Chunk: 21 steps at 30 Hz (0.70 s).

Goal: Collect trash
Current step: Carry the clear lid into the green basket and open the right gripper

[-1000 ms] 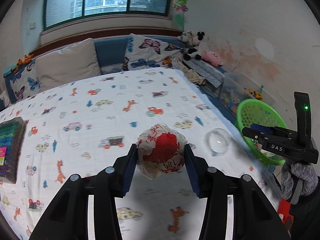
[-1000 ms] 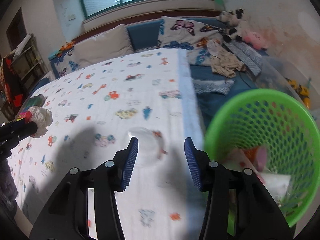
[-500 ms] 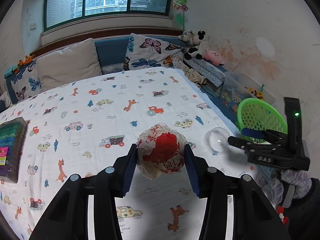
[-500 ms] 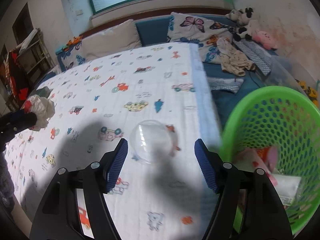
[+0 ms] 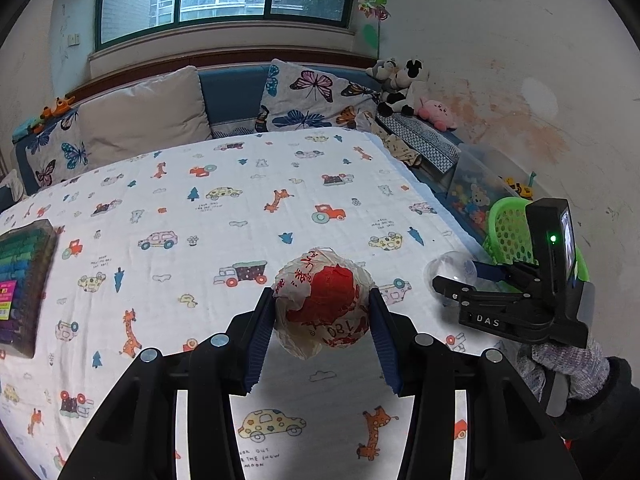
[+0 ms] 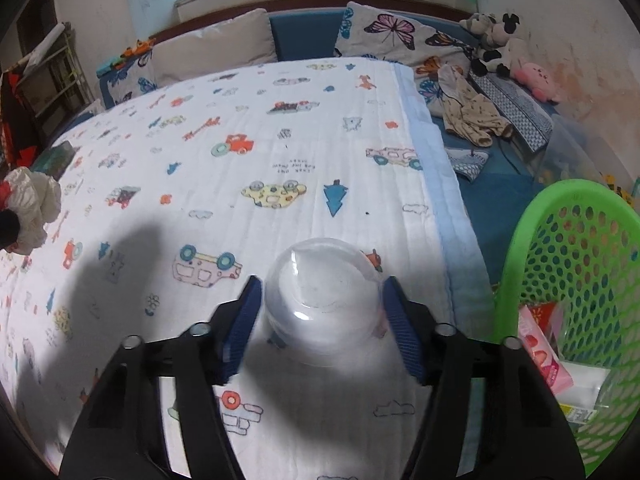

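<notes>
The left gripper (image 5: 322, 316) is seen from its own camera clamped on a crumpled red-and-white wrapper (image 5: 324, 306), held above the bed (image 5: 240, 184) near its right edge; the green basket (image 5: 508, 232) stands beyond that edge.

In the right view, the right gripper (image 6: 322, 320) is spread wide around a clear plastic dome (image 6: 324, 300) lying at the bed's right edge, not yet pinched. Closing on it is judged the next step, gently, since it looks slippery. Packets (image 6: 540, 352) already lie in the basket (image 6: 536, 232).
</notes>
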Tool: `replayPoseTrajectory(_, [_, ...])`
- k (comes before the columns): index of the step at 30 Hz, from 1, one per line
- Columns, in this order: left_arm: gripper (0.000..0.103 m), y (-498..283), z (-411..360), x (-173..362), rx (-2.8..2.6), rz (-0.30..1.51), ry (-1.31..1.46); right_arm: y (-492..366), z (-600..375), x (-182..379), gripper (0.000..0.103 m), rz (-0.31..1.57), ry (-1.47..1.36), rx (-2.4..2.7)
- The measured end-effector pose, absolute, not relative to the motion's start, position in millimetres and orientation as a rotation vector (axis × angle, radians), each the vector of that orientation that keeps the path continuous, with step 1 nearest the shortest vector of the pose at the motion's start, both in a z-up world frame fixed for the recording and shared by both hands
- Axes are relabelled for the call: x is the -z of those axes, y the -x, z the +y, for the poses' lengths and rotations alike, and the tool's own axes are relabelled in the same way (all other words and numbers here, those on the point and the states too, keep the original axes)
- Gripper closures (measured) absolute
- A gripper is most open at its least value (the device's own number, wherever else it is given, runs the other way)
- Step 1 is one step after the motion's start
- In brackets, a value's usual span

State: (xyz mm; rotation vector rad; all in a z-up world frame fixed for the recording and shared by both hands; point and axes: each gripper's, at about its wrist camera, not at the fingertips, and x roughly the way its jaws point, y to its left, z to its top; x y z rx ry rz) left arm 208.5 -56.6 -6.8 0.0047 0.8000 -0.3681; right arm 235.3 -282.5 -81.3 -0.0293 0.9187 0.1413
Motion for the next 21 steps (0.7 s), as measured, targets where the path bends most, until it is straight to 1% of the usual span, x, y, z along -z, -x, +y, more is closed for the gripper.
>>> replayPoseTrajectory(11, [0.058, -205, -77, 0, 0.411, 0.788, -0.017, -204, -318, 50, 0.043, 0.849, -0.042, -0.111])
replayPoseTrajectory(16, [0.058, -202, -100, -4, 0.457, 0.782, -0.032, -186, -357, 34, 0.043, 0.817, -0.073, -0.045])
replayPoseTrajectory(21, [0.058, -199, -128, -9, 0.506, 0.775, -0.051, -177, -405, 31, 0.043, 0.823, -0.111, 0.041])
